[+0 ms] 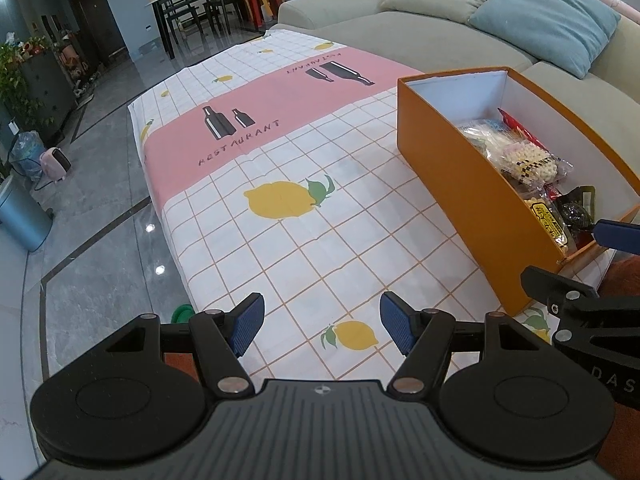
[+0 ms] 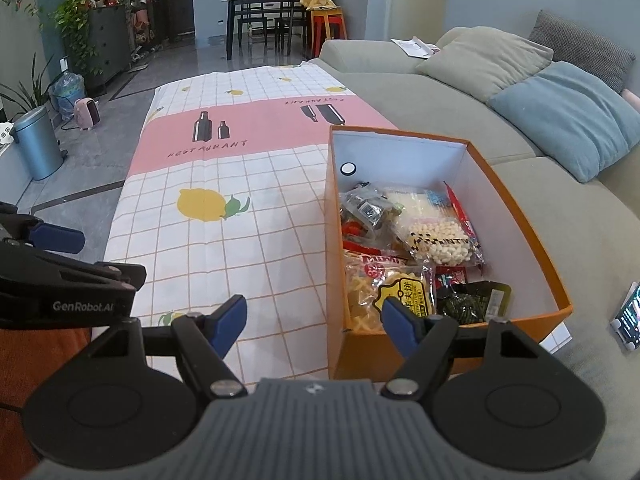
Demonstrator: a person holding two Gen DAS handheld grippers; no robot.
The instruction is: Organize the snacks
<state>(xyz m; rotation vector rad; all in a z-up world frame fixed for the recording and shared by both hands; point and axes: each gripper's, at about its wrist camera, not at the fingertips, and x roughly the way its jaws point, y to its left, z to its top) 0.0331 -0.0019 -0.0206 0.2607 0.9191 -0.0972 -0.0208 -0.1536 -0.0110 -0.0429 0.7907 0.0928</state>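
Orange card forms the box at the right side of the table, beside the sofa, and every snack packet in view lies inside it: a clear bag of pale puffs, a yellow-labelled biscuit pack, a dark green pouch. These look light, crinkly and slippery, their contents likely brittle, so a pinch on a sealed edge or corner seems safer than squeezing the middle. Both tools are empty: the left gripper hangs with jaws apart over bare cloth, the right gripper likewise spread at the box's near corner. Beneath is a checked tablecloth with lemons and a pink band, probably prone to sliding; beyond lie grey tiles, a dining table and a blue bin.
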